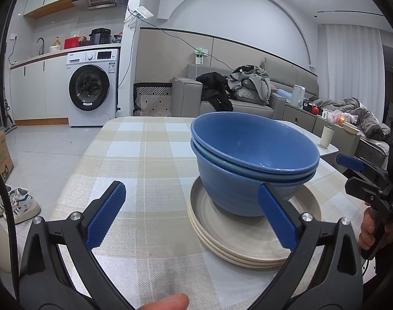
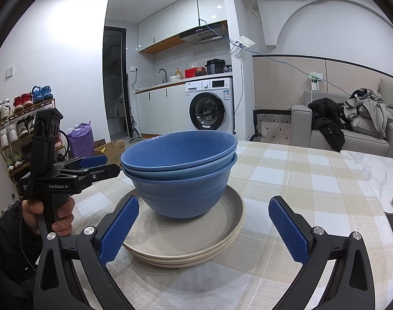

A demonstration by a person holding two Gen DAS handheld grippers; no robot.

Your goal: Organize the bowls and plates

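Blue bowls (image 1: 250, 160) are nested in a stack that stands on a stack of beige plates (image 1: 237, 242) on the checked tablecloth. My left gripper (image 1: 193, 211) is open and empty, just in front of the stack on its left side. My right gripper (image 2: 209, 222) is open and empty, facing the bowls (image 2: 181, 170) and plates (image 2: 186, 242) from the other side. The left gripper also shows in the right wrist view (image 2: 108, 165), its tips close to the bowl rims. The right gripper shows at the right edge of the left wrist view (image 1: 356, 173).
The table (image 1: 134, 160) has a checked cloth, with a bare marble corner (image 2: 371, 170) at the far right. A beige cup (image 1: 327, 136) stands on a side table. A sofa (image 1: 237, 98) with clothes is behind, and a washing machine (image 1: 93, 87).
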